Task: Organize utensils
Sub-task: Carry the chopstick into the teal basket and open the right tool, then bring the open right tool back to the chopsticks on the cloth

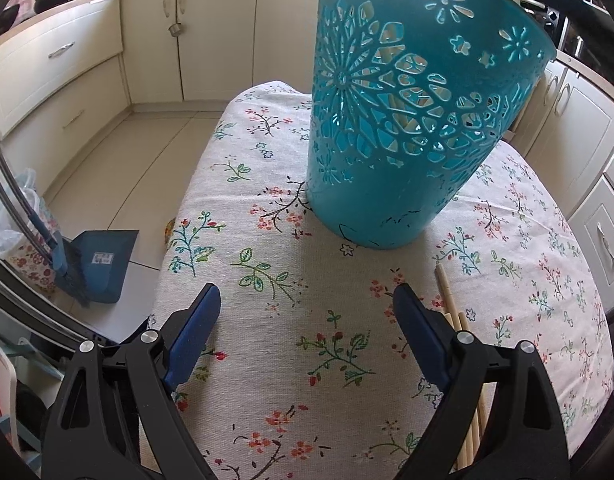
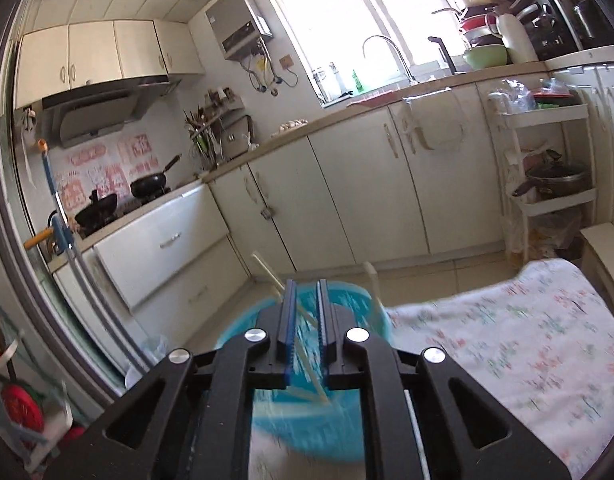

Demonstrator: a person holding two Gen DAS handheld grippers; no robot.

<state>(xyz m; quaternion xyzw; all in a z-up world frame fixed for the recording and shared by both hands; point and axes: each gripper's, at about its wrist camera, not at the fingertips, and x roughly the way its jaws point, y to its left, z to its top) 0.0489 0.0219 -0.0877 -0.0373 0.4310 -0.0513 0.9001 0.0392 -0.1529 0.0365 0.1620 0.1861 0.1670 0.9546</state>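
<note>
A teal cut-out plastic basket stands on the floral tablecloth ahead of my left gripper, which is open and empty above the cloth. Several wooden chopsticks lie on the cloth by its right finger. In the right wrist view, my right gripper hovers over the basket's open top. Its jaws stand slightly apart with a small gap. A pale chopstick leans inside the basket behind the fingers; whether the pads touch it is unclear. Another stick stands in the basket.
The table edge drops to a tiled floor with a blue dustpan at the left. Cream cabinets run along the far wall. A white shelf rack stands at the right.
</note>
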